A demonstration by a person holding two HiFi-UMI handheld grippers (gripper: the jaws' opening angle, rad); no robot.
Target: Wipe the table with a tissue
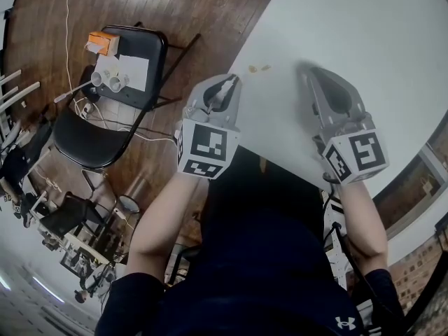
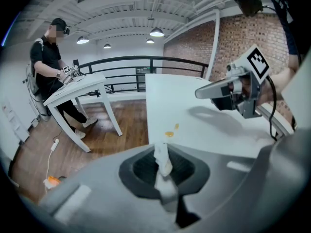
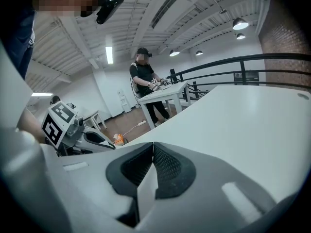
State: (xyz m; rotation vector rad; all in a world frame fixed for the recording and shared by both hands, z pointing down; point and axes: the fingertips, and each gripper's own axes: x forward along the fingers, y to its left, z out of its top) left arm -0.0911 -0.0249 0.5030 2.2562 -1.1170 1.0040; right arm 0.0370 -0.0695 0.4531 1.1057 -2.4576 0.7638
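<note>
Evidently the left gripper (image 2: 163, 152) is pinching a tissue (image 2: 163, 160), the right gripper (image 3: 153, 148) is idling closed and empty, and the table (image 1: 364, 40) stain (image 1: 260, 68) is not yet wiped.

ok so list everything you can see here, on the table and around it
table: 1, white, under both grippers
stain spots: 2, orange-yellow, on the table near its left edge
tissue: 1, white, pinched between the left gripper's jaws
chairs: 2, black, on the wooden floor left of the table
box: 1, orange, on the farther chair's seat
second table: 1, white, across the floor, another person at it
left gripper: 1, grey, shut on the tissue
right gripper: 1, grey, shut, empty
</note>
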